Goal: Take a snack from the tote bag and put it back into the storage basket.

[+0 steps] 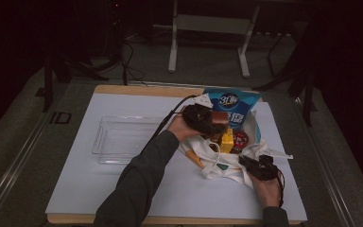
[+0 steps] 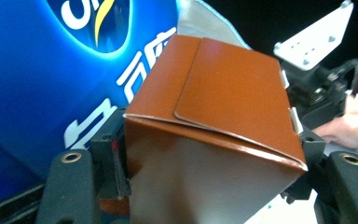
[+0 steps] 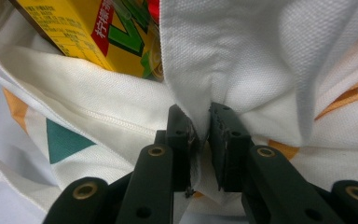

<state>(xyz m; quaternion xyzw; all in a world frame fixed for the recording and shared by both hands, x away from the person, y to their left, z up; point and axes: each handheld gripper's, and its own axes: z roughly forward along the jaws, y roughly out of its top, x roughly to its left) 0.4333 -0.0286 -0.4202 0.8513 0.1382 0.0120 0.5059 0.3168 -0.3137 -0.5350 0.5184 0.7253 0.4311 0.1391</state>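
High view: a person is working at a white tabletop (image 1: 123, 189) with 2 claws. The left claw (image 1: 216, 121) is holding a brown carton (image 1: 220, 117) in the air above a white cloth bag (image 1: 227, 163), which is lying near the right edge of the tabletop. A blue snack packet (image 1: 234, 106) and a yellow drink box (image 1: 226, 141) are poking out of the bag's mouth. The right claw (image 1: 253, 165) is gripping the bag's near rim. A clear plastic tray (image 1: 118, 137) is sitting toward the left side, well apart from the bag.

Left gripper view: the left claw (image 2: 214, 163) is pinching the brown carton (image 2: 223, 107) across its 2 side walls, jaws standing wide on it. The carton is looking glossy and thin-walled, probably light; a hard squeeze could be denting it, and the smooth card may be slipping. Holding across the sides near the folded top flap seems sensible. The blue snack packet (image 2: 37, 84) is lying right behind.

Right gripper view: the right claw (image 3: 204, 128) is nearly pressed together, nipping a fold of the white cloth bag (image 3: 242, 56) at its hem. The cloth is soft and limp, so the stitched rim is the firmest place to take. The yellow drink box (image 3: 98, 32) is resting inside the bag.
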